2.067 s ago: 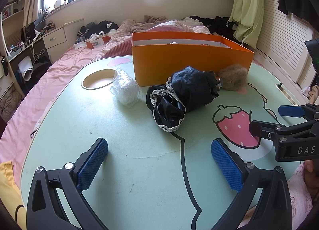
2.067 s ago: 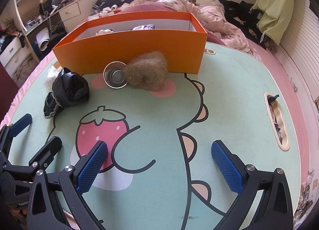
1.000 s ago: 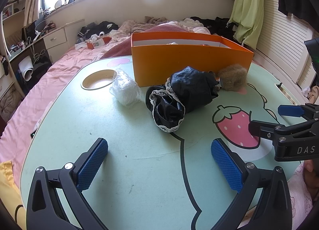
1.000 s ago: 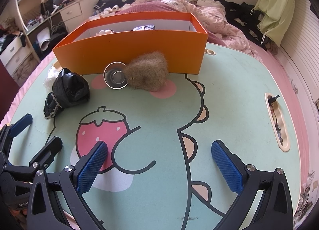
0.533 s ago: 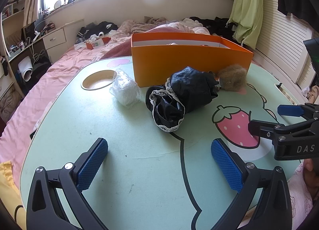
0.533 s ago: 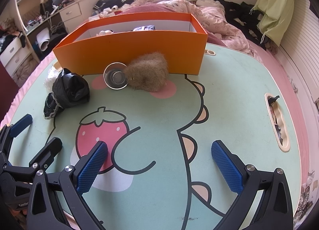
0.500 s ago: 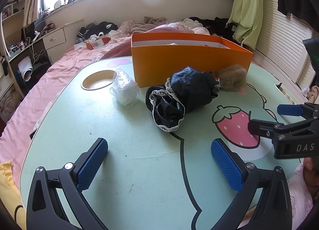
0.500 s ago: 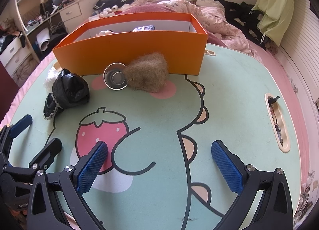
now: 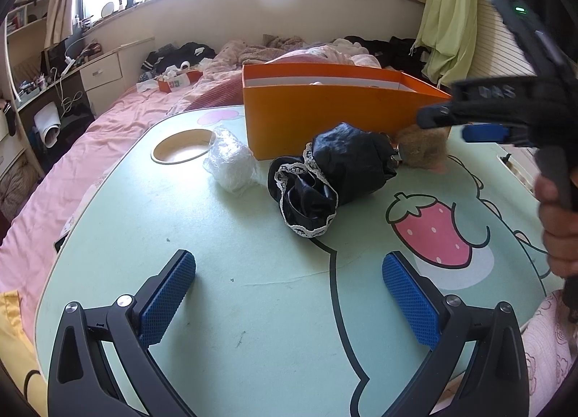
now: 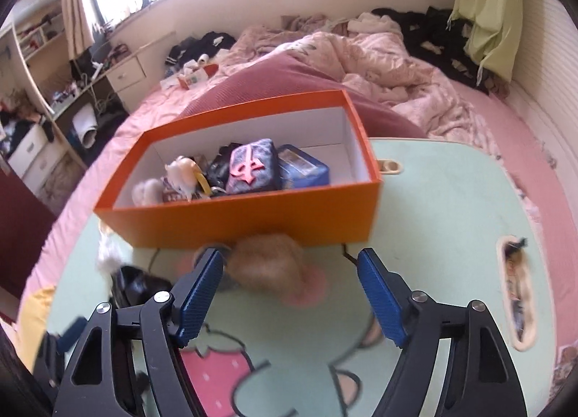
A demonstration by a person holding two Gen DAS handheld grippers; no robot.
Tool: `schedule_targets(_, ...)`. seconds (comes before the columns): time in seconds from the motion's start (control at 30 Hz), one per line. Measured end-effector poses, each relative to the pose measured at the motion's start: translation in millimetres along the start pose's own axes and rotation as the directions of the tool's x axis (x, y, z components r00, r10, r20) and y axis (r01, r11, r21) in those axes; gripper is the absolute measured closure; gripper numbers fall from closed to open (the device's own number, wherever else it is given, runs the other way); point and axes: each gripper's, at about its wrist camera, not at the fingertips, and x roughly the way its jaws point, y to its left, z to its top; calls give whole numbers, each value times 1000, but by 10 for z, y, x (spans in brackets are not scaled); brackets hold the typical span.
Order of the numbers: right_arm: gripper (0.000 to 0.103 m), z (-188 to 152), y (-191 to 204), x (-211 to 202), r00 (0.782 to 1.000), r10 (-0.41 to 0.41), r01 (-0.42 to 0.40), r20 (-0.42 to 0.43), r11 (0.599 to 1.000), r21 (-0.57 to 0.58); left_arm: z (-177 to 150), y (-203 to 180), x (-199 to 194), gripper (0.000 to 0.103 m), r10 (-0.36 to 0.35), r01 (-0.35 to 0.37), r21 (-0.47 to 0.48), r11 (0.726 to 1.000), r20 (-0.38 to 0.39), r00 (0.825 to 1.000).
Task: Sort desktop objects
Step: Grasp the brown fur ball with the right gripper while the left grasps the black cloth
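Left gripper (image 9: 289, 294) hangs low over the near part of the green cartoon-print table (image 9: 224, 308), jaws spread wide, nothing between the blue pads, only bare tabletop. Well ahead of its tips: a black lace-trimmed cloth bundle (image 9: 336, 175), with a crumpled clear plastic bag (image 9: 231, 160) just to its left. Both lie on the table in front of the orange box (image 9: 325, 110).

Right gripper (image 10: 289, 301) sits above the table and points down toward the box front; jaws are closing, partly spread, pads pressing on nothing. A brown fuzzy ball (image 10: 269, 261) lies on the table just beyond and between the fingertips, close against the box's front wall. View is motion-blurred; contact cannot be told. A small metal cup (image 10: 216, 252) sits just left of the ball, partly behind the left pad.

Box interior, seen from the right wrist: a blue tin (image 10: 303, 168), a dark pouch with a red emblem (image 10: 253, 164), and small plush items at the left end.

A hand (image 9: 558, 222) grips the right gripper's handle at the edge of the left wrist view.
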Motion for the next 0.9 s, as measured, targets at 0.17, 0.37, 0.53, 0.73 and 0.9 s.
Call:
schedule_targets(0.17,58,29,-101,246,995,78,-70,-56,989,128,-39,80,-58,0,-56,57,-31,998,38,998)
schedule_targets(0.37,68,-104,-190,168,990,136,-130,-21,973,191,-67,260,-147,0,-151,162,-113,980,96,984)
schedule_targets(0.53,68,-198,-272,-50,988,151,-152,24,967,205,132,134,-209,0,-109,116,-53,992,113,988)
schedule_targets(0.73,68,-277,-324,-200,989,101,-125,106,962,243,633,-180,-32,7,-37,33,55,998,84,996)
schedule_targets(0.9,67,-307,-362,-209,988,110,-132,105,963,236,751,-265,246,33,-2,3,101,995,-7,1000)
